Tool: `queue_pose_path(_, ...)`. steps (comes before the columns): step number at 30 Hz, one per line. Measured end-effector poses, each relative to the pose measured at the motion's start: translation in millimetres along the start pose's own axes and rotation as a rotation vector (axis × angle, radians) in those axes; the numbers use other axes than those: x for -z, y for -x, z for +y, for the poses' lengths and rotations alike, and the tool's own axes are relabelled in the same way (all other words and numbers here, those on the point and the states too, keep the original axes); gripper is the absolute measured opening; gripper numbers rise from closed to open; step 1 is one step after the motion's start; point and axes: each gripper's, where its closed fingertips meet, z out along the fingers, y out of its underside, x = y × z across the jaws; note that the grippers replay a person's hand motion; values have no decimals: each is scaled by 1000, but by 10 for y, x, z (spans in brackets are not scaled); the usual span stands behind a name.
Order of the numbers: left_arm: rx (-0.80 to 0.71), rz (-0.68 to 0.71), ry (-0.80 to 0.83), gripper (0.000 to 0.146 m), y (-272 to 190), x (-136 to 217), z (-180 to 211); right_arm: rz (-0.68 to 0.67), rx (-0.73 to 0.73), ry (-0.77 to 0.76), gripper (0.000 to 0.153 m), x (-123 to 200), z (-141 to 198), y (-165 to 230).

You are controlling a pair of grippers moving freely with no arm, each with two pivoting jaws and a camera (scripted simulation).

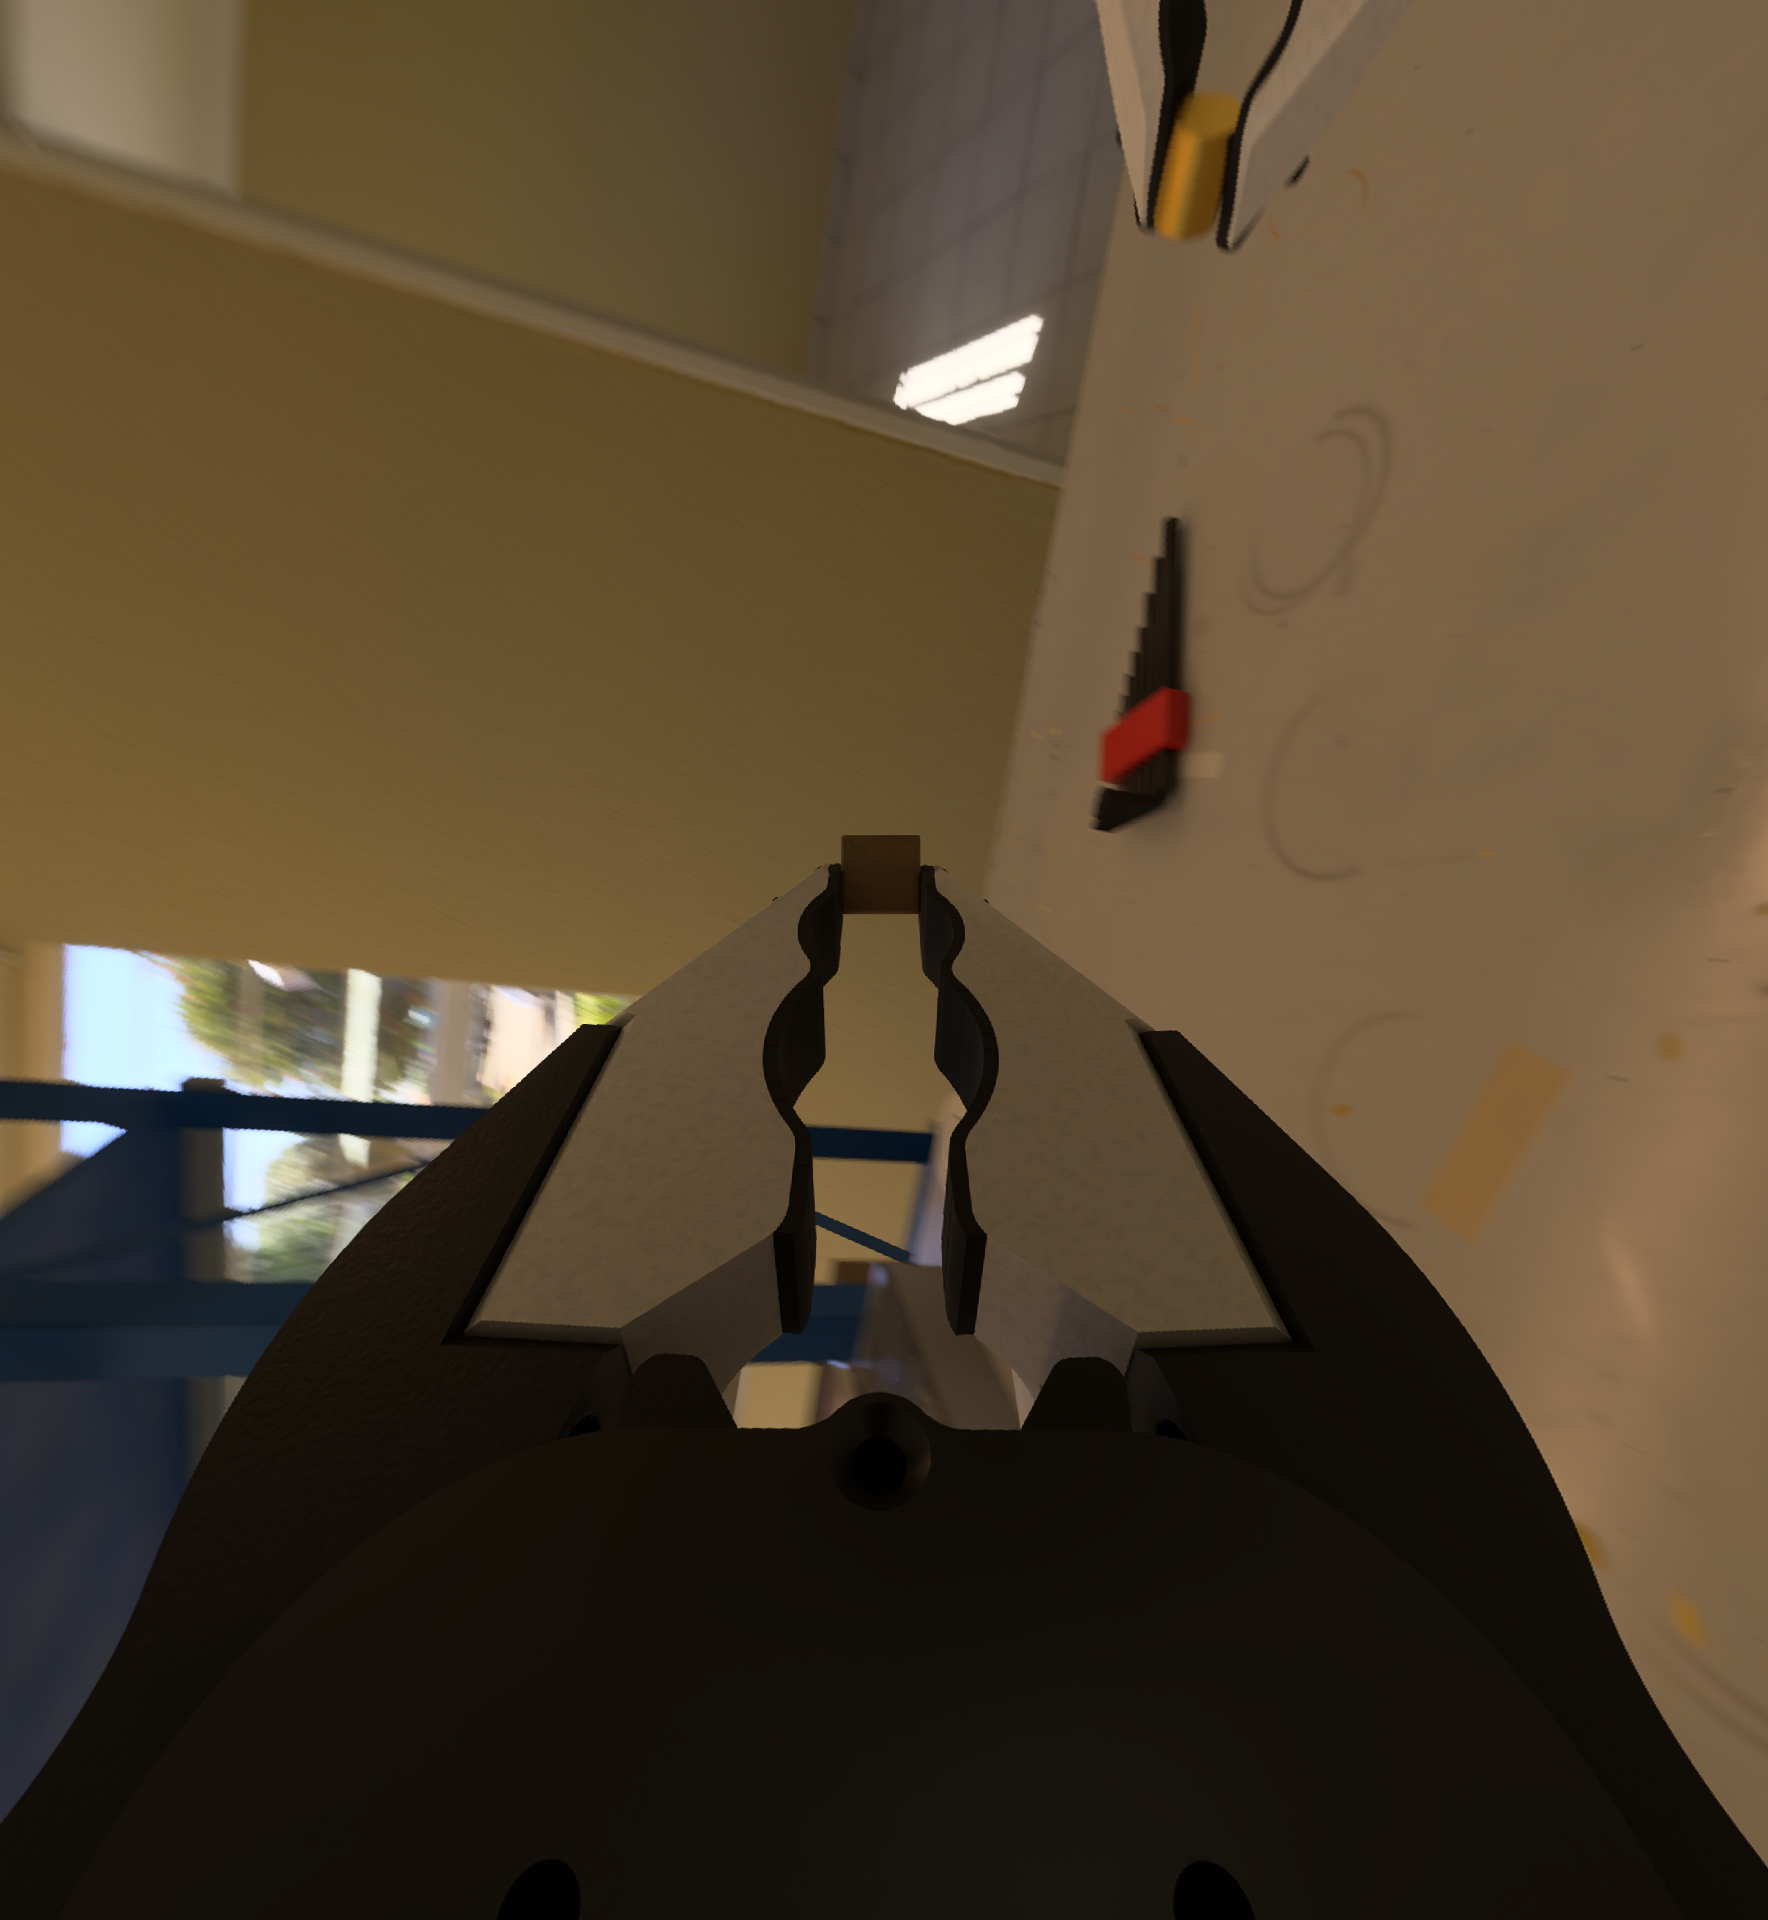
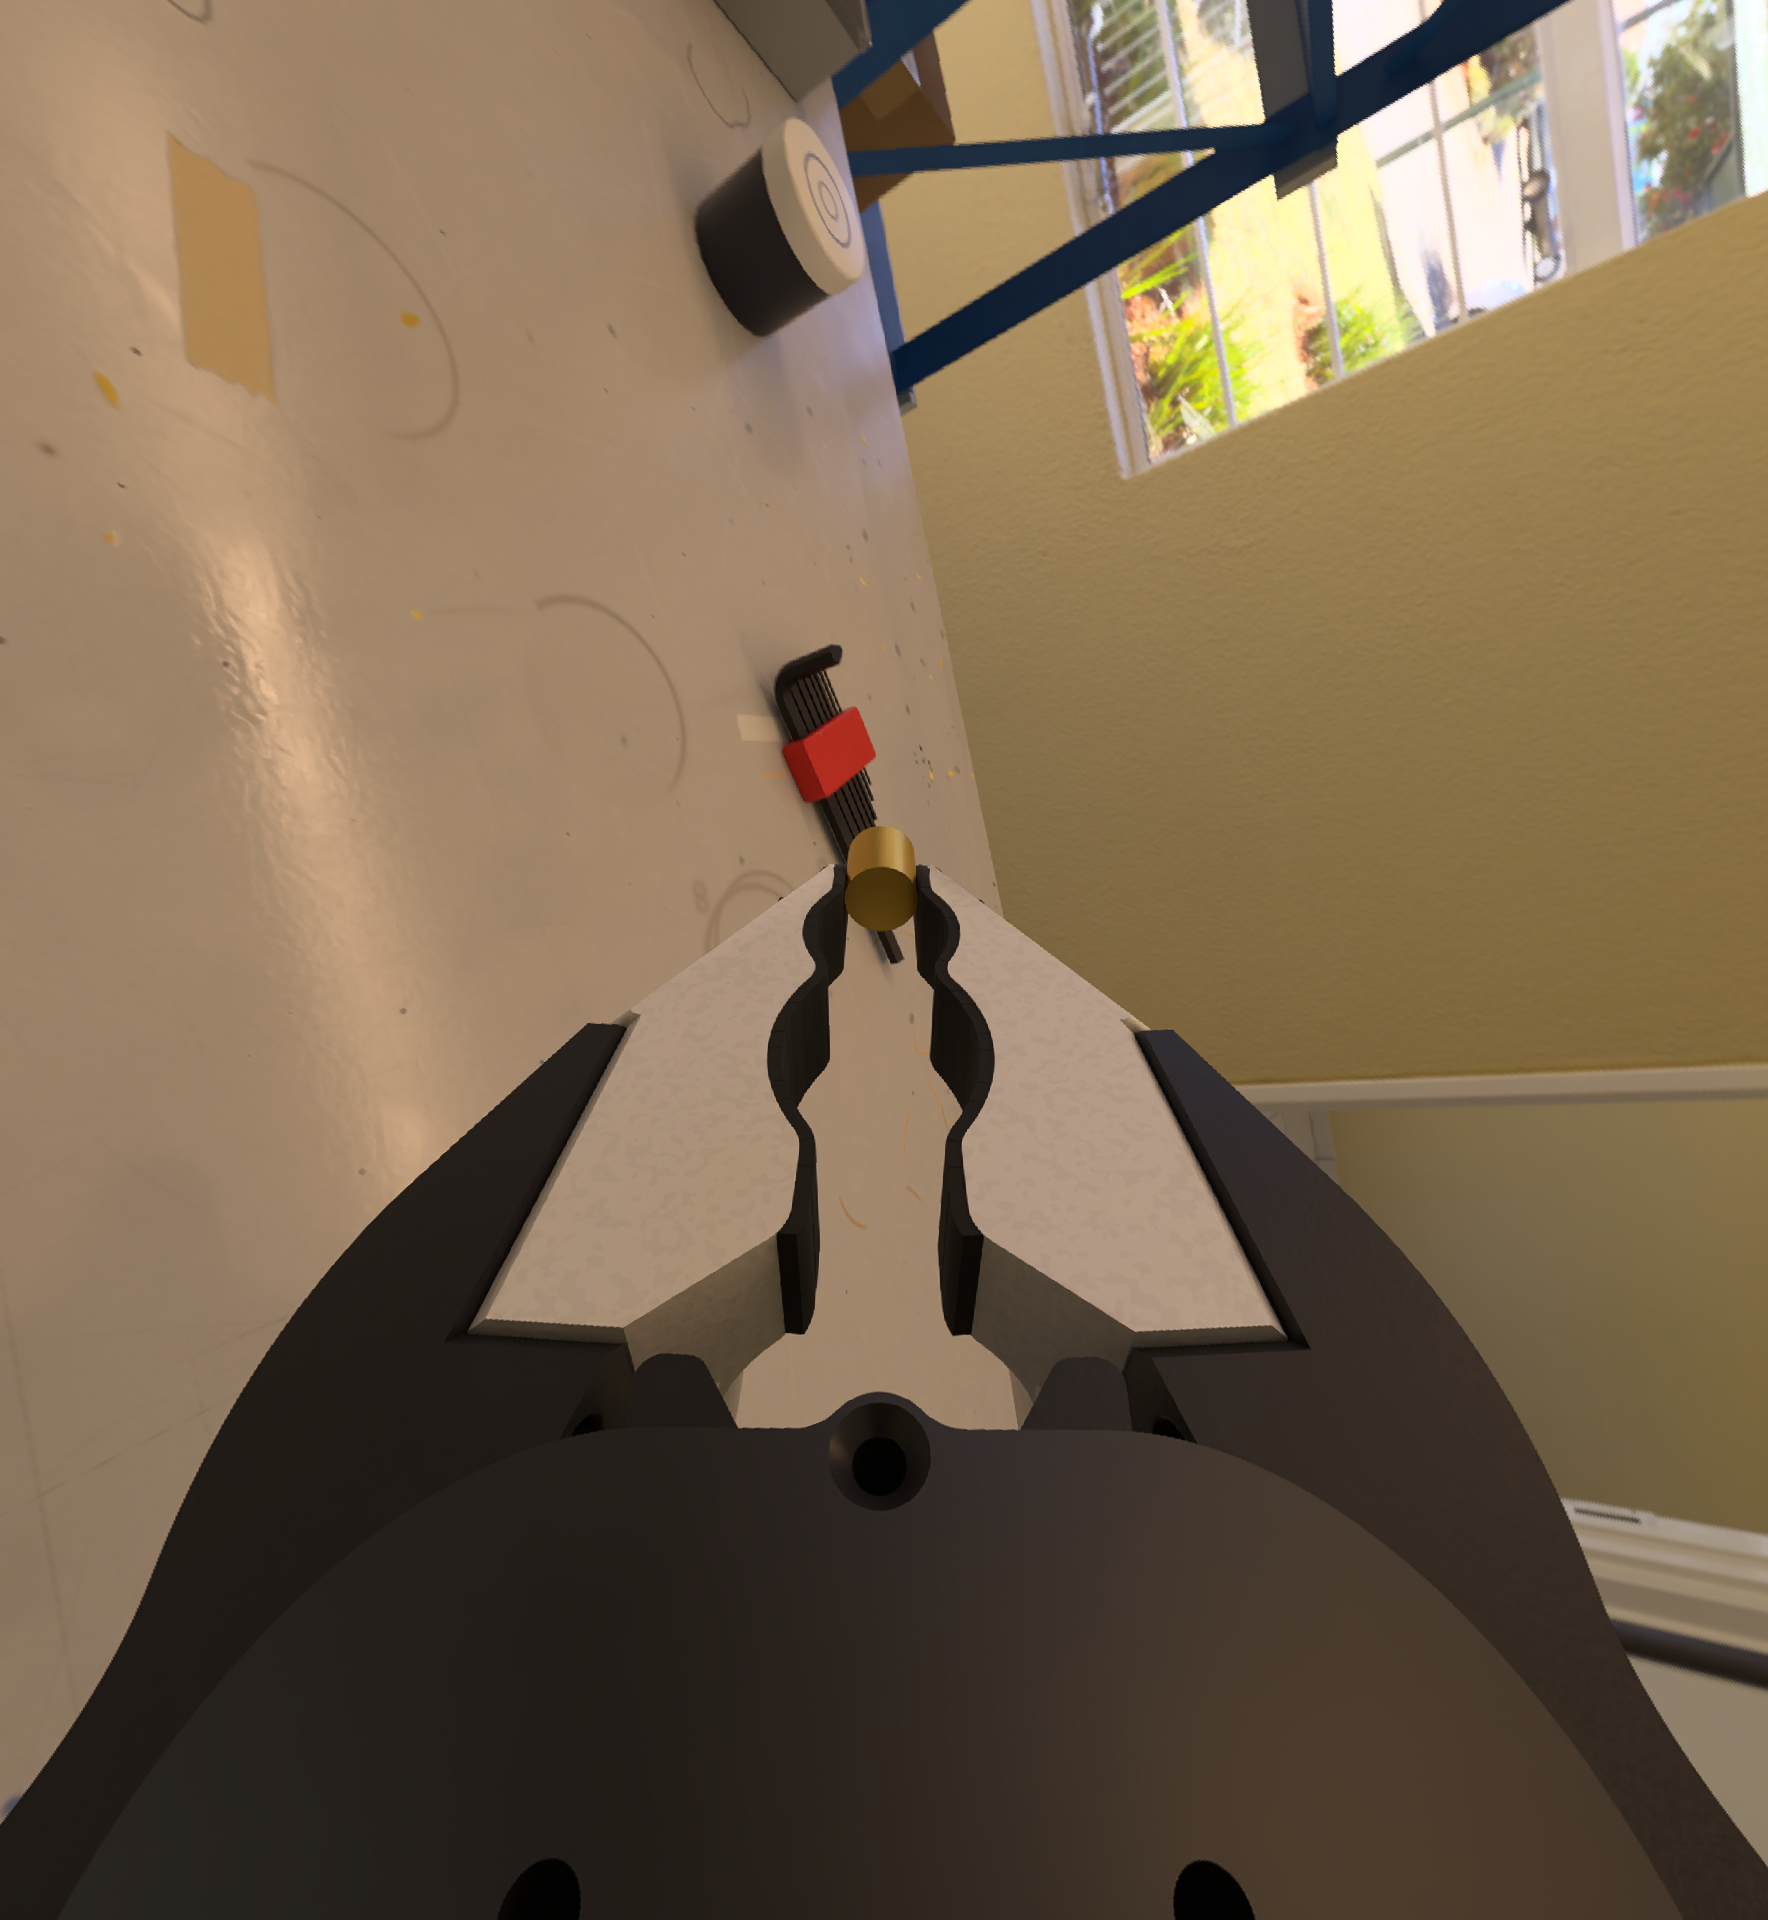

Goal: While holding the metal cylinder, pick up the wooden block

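Left gripper [image 1: 881, 883] and right gripper [image 2: 881, 883], identical build: matte black, broad, rounded body with a round recessed screw hole at its centre front and two dark holes nearer the camera. Two pale grey, speckled, wedge-shaped fingers [image 2: 651, 1153] taper forward from the body, each lined with a wavy black pad.

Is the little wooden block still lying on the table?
No, the wooden block is pinched between the fingertips of the left gripper, held off to the side of the table.

Window daylight, tabletop [image 2: 267, 665] glare, blurred edges
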Motion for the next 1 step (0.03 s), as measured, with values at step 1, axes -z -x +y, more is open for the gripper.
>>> queue_pose_path(1,-54,-37,-25,14,39,-5,-61,-8,3,-6,12,-1,-25,15)
